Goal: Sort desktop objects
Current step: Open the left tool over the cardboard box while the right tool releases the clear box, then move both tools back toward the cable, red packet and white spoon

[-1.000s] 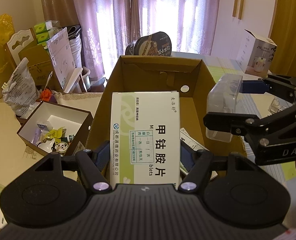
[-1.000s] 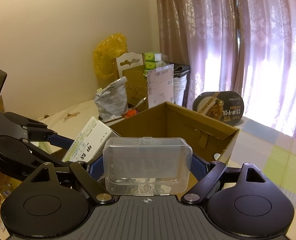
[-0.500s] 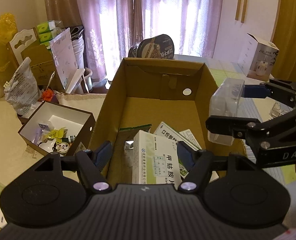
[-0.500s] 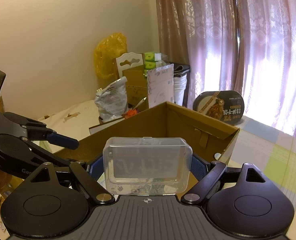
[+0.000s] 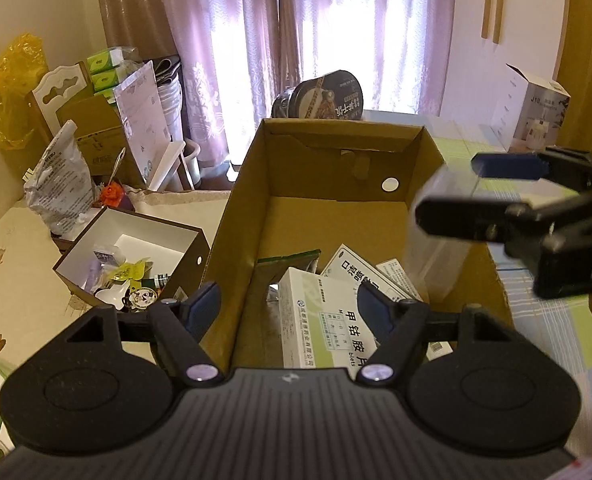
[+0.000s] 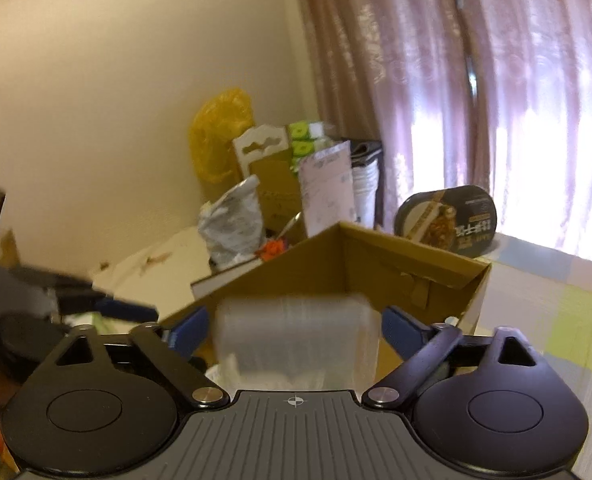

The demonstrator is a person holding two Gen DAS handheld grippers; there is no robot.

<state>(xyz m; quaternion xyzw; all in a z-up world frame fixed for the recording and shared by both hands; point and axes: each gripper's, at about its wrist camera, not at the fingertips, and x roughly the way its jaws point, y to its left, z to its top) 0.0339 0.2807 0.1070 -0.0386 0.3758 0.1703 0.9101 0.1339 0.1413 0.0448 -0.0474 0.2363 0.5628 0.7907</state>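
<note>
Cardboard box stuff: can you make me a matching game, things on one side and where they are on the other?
Things:
1. medicine box
2. clear case
3. noodle bowl
4. panda badge

Places:
A. behind the cardboard box
B. in the small white-lined box
C. lying in the cardboard box
D. between the right tool's open fingers

Pairs: 1-C, 2-D, 3-A, 4-B

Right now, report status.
Left gripper open, medicine box lying in cardboard box. Right gripper open, blurred clear case between its fingers. Nothing blocking.
</note>
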